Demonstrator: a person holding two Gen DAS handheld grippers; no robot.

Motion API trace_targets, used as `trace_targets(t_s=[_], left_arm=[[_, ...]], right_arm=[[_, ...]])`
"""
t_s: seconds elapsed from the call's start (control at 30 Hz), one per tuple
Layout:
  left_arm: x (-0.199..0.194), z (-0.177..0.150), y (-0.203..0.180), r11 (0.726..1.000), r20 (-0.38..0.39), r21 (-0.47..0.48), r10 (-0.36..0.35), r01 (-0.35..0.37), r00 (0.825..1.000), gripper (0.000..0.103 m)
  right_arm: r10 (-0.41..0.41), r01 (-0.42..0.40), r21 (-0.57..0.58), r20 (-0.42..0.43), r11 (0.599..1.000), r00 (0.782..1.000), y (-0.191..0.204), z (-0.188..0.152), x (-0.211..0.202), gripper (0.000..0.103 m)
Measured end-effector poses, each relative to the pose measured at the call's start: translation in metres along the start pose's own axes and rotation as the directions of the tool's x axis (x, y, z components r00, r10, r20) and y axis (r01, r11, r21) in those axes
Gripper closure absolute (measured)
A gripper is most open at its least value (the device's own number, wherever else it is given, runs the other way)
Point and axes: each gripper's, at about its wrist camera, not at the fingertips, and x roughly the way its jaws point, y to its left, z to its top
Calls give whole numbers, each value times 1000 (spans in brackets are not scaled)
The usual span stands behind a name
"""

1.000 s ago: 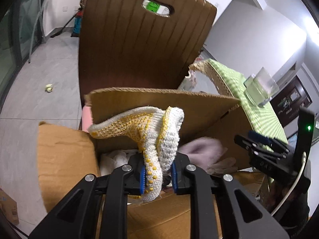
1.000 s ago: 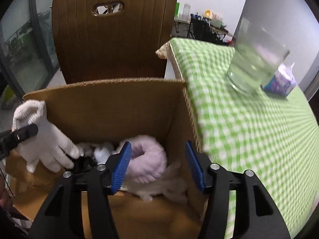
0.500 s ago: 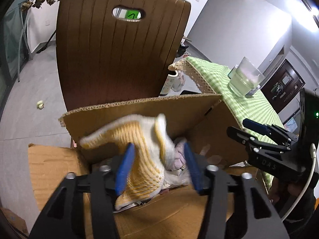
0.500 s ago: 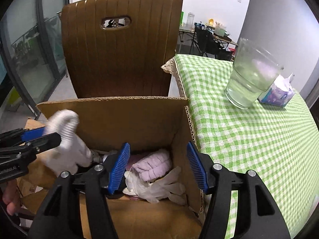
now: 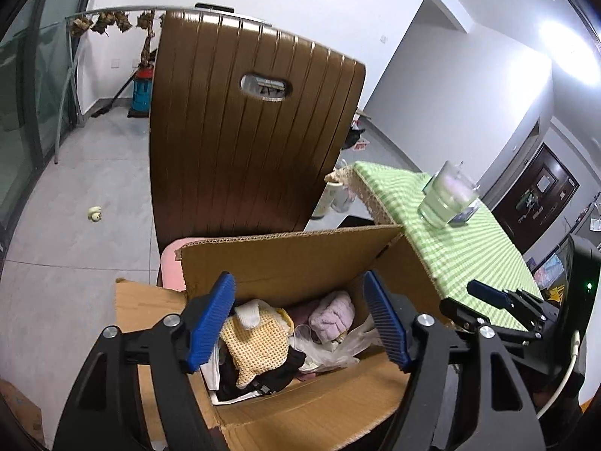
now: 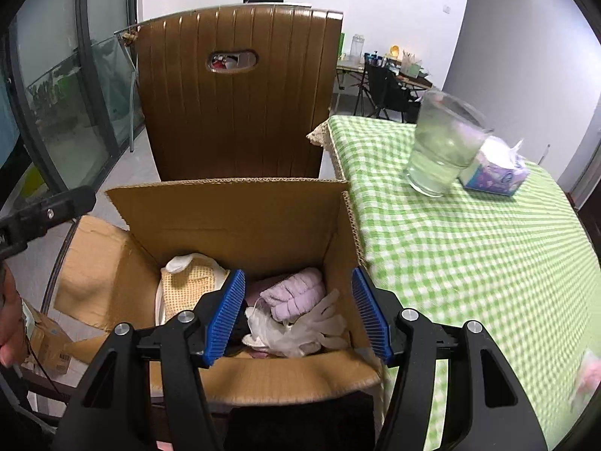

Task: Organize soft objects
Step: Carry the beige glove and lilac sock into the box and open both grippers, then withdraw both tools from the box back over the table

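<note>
Left tongs [image 5: 300, 323] are opening, empty, above the cardboard box [image 5: 285, 259]. Right tongs [image 6: 298, 314] stand spread, empty. The yellow-dotted glove [image 5: 259, 342] lies inside.

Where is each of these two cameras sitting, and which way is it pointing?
Left wrist view: rides the left hand-held gripper, jaws opening and empty, looking down into the open brown cardboard box; the right hand-held gripper shows at right.
Right wrist view: rides the right hand-held gripper, open and empty, above the same box; the left gripper's tip and a person's hand show at left.
Shared: box, yellow-dotted knit glove, lilac fluffy cloth, brown slatted chair back, green checked tablecloth.
</note>
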Motion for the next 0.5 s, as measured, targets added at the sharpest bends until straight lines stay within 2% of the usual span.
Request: trace_targets(t_s=[0.13,0.17,0.23,0.27,0.3,0.33,0.4,0.5], left_arm=[[-20,-3,-12,1000,35,22,1,-2,999,32],[-24,-4,-17,999,48,32,19,-21,999,30],[-33,-8,-29,990,108,72,110,-118,988,26],[-39,-11,-39,976,161,109,170,-188,972,26],[-45,-14,-46,963,203,138,200,-230,959,26],[-51,-16,-51,957,229,152,210,-248,951,25],[-65,-20,-63,949,298,159,215,-271,930,25],[-86,-24,-76,947,375,146,215,-287,902,21]], right_arm=[[-19,18,21,37,1000,999,-5,-7,-26,42],[-26,25,25,48,999,999,-6,-9,-32,42],[-44,41,40,83,998,996,-10,-13,-49,42],[-52,47,48,102,998,993,-12,-14,-56,42],[-64,56,60,140,997,988,-14,-17,-67,42],[-76,63,71,184,995,980,-17,-21,-79,41],[-102,82,89,256,993,961,-21,-29,-98,33],[-141,107,123,325,987,935,-29,-44,-124,31]])
